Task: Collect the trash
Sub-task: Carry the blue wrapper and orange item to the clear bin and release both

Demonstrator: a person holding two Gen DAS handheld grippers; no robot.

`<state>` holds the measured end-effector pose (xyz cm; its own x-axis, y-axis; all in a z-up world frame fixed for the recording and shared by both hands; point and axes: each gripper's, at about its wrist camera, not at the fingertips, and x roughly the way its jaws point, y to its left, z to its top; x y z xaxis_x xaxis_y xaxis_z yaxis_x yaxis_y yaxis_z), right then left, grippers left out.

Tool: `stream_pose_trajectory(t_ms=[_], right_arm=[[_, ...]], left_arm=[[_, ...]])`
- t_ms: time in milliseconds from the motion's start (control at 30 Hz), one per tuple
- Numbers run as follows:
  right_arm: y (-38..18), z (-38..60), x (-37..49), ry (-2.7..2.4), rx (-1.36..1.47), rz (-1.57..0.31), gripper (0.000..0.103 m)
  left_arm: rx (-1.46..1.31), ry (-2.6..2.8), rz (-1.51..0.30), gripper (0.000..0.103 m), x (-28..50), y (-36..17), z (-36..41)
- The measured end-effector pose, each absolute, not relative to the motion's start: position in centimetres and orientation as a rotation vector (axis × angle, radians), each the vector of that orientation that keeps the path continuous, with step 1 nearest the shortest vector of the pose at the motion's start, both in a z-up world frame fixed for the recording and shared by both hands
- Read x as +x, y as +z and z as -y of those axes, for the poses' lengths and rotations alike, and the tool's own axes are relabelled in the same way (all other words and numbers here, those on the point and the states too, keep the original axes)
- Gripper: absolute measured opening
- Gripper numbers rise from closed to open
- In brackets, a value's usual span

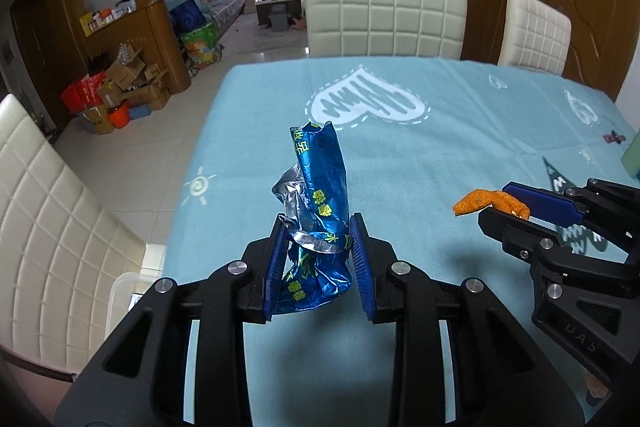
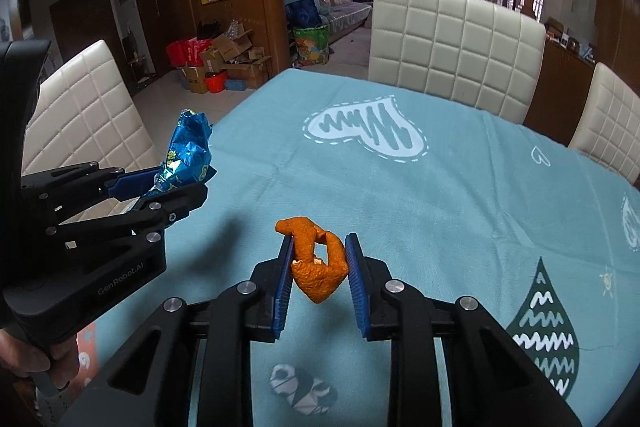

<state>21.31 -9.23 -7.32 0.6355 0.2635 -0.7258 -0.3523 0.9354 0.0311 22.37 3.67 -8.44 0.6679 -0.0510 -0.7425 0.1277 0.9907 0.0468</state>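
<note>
- My left gripper (image 1: 319,227) clamps a crinkled blue foil wrapper (image 1: 320,195), silver inside.
- My right gripper (image 2: 318,247) pinches a curled, pitted orange peel (image 2: 318,263) above the soft teal tablecloth (image 2: 460,195).

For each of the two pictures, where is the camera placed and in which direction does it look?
Left wrist view: sits on the left tongs, looks forward across the blue tablecloth toward the chairs and window; own tongs clamp a blue wrapper; the right tongs enter at right.
Right wrist view: sits on the right tongs, same direction; they clamp an orange peel; the left tongs and a hand show at left.
Shared: tablecloth, wrapper, peel, white chair.
</note>
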Motion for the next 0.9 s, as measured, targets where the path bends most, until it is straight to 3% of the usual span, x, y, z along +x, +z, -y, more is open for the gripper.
stream_pose_trajectory(t_ms=[900], right_arm=[[-3.1, 3.1, 12.7, 0.431, -0.196, -0.720, 0.025]], left_arm=[[0.070, -0.052, -0.752, 0.032, 11.1, -4.4, -8.2]])
